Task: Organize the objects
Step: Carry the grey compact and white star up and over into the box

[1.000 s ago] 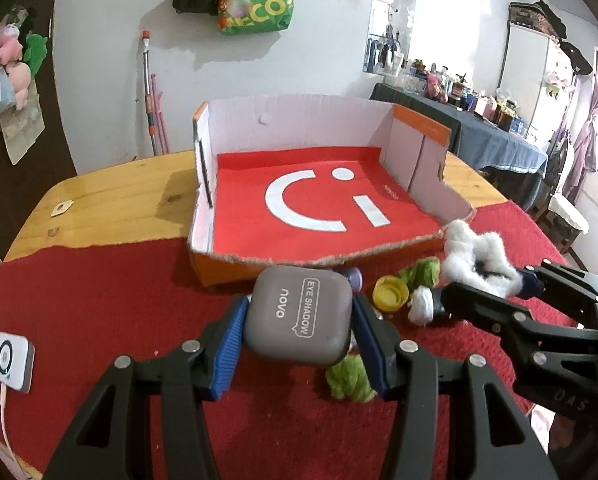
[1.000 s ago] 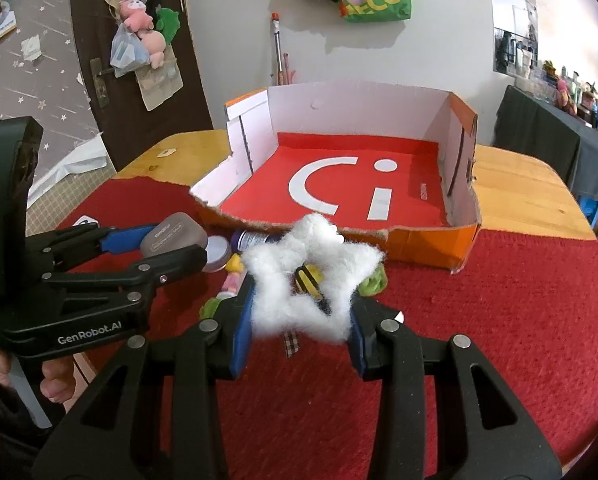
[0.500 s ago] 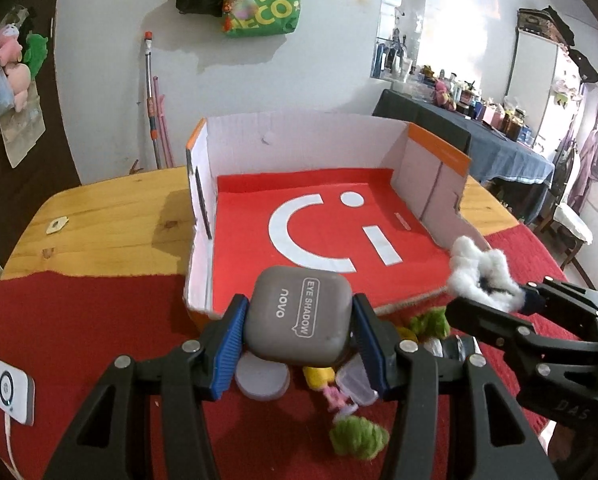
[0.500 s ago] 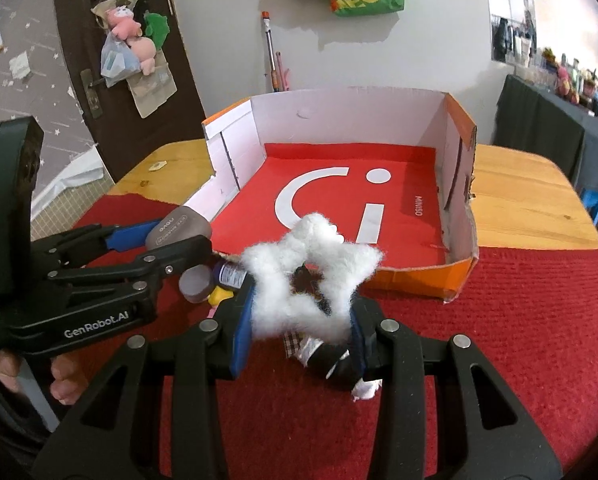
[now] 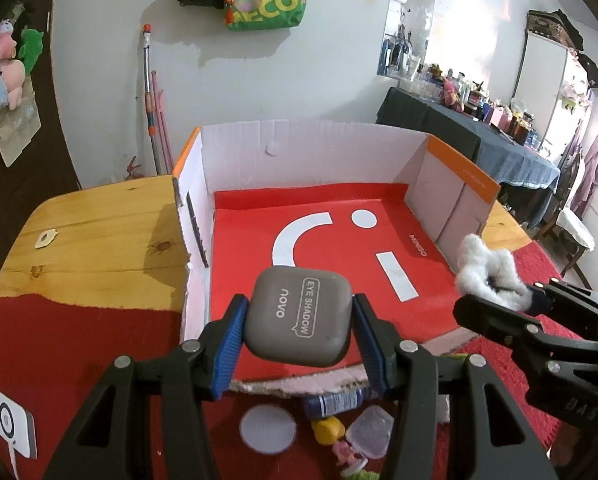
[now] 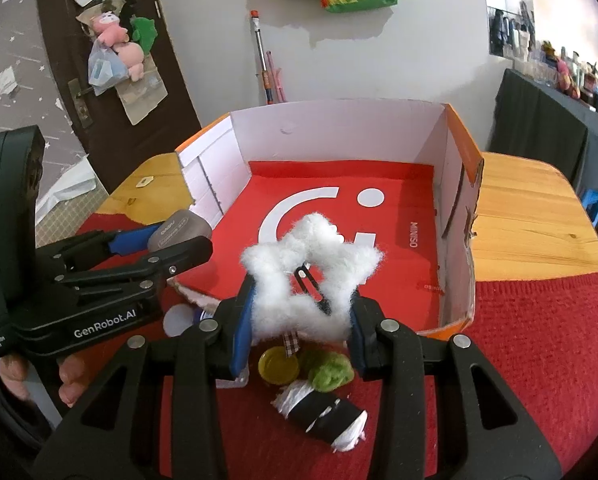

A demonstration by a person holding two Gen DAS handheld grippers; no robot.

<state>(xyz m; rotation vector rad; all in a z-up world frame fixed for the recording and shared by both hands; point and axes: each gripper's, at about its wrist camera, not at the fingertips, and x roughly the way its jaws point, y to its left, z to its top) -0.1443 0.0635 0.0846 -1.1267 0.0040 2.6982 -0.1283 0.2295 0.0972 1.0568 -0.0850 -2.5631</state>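
**Two loaded grippers held at the near edge of the box**

We see the left gripper clamped on a grey case marked "novo EYE SHADOW", its blue pads pressed to the case's two sides. The case hangs in the air above the torn near edge of the box, toward that edge's left end. In the right wrist view the same gripper appears at the left, with the case at the box's near left corner.

We see the right gripper clamped on a white fluffy star, a dark clip showing through the star's open centre. The star is held above the near edge of the box, toward its right end. In the left wrist view the star sits at the tips of the right gripper, just beside the box's right wall.

The box has a red floor with a white logo, and it stands on a wooden table at the far edge of a red cloth.

On the cloth, just in front of the box's near edge, lie a white disc, a blue tube, a clear lid, a yellow cap, a green pom-pom and a black-and-white roll. A white charger lies near the cloth's left edge.
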